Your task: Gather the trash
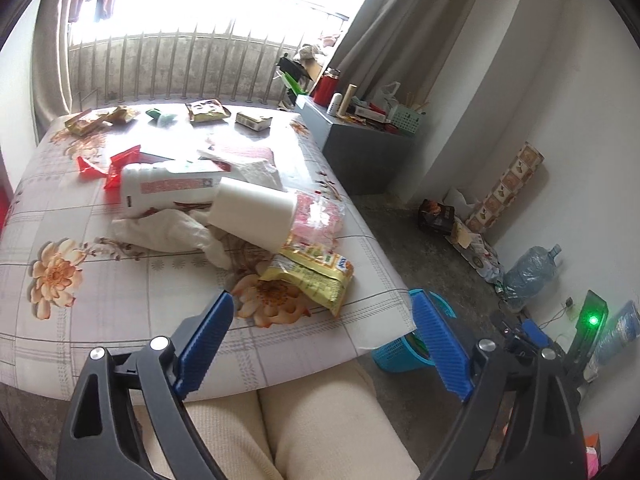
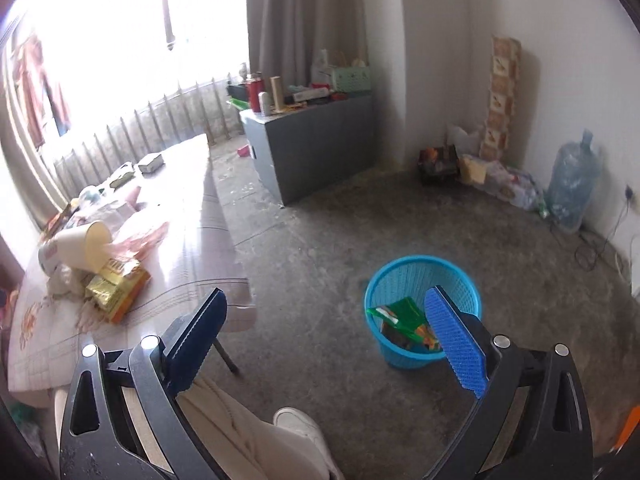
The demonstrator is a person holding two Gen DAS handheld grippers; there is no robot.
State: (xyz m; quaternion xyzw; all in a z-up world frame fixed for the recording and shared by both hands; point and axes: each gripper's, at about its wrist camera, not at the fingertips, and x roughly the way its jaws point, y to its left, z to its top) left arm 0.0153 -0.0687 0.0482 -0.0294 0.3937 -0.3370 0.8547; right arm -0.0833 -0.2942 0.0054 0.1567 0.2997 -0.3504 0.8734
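The left hand-held gripper (image 1: 324, 316) hangs above the near corner of the counter (image 1: 120, 304), tilted downward, its blue ribbed fingers (image 1: 206, 344) spread wide with nothing between them, released and empty. Below it, the person's cream trouser legs (image 1: 304, 432) fill the bottom of the view. Over on the other side, the right hand-held gripper (image 2: 326, 312) points down at the grey floor (image 2: 360, 224), jaws flung fully apart, also empty; a white shoe (image 2: 298, 420) peeks in under it. Right behind its right finger stands the blue mesh basket (image 2: 400, 280) on the floor, and inside lies a green wrapper (image 2: 400, 312) on top of some orange and dark packets, so trash is already in there. Still on the counter's flowered cloth: a yellow snack packet (image 1: 316, 274) nearest the left gripper, its print too blurred to read; a pink-patterned clear bag (image 1: 318, 216) just behind it; a white paper cup (image 1: 252, 210) lying on its side; a white tub with a pink label (image 1: 172, 190), lettering unreadable; crumpled white tissue (image 1: 168, 232) in front of the tub; and a red wrapper (image 1: 116, 166) further left. More packets (image 1: 206, 111) sit along the far edge by the window rail. Against the wall, a big clear water bottle (image 2: 572, 184) stands beside a heap of bags, and a grey cabinet (image 2: 312, 148) carries a red flask, a tube and a pale green basket.
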